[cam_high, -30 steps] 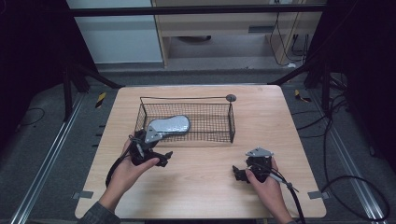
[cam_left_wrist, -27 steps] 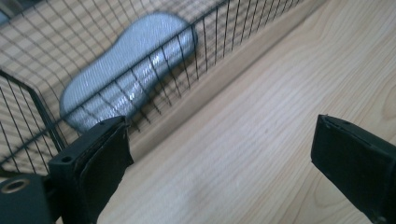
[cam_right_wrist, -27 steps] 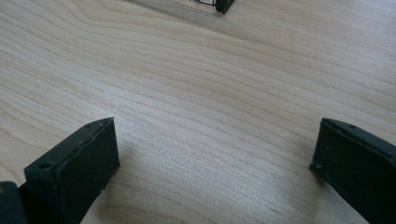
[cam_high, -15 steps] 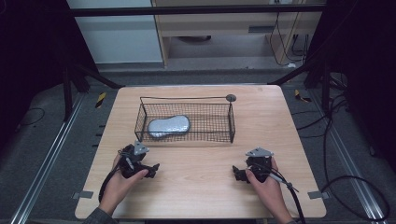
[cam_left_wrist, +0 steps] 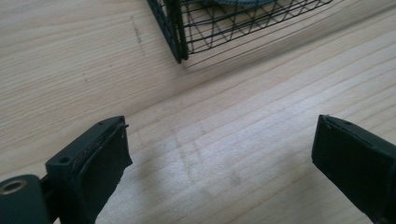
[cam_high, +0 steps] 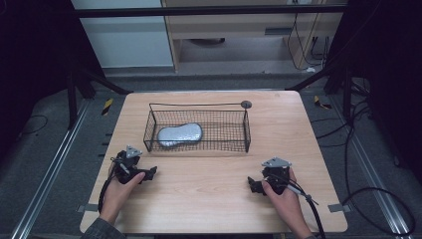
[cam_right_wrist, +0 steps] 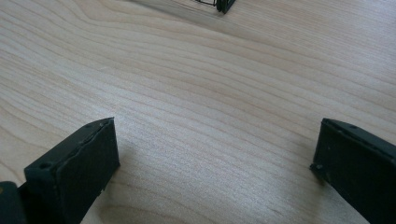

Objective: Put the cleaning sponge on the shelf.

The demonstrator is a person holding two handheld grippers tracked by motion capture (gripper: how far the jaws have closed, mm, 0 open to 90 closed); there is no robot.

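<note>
Grey pouch [cam_high: 179,135] lies flat in the left half of the wire basket [cam_high: 234,144], touching neither tool. Your left gripper [cam_high: 148,173] sits on the table [cam_high: 209,199] just off the basket's near-left corner, jaws just widening with nothing between them; your right gripper [cam_high: 253,184] rests well apart, spread too (bare wood between its pads). Reaching back in low risks snagging the mesh — and dragging the basket

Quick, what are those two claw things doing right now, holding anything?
Left gripper: open, jaws just opened a little wider, nothing between them, over the table.
Right gripper: open, holding nothing.
</note>
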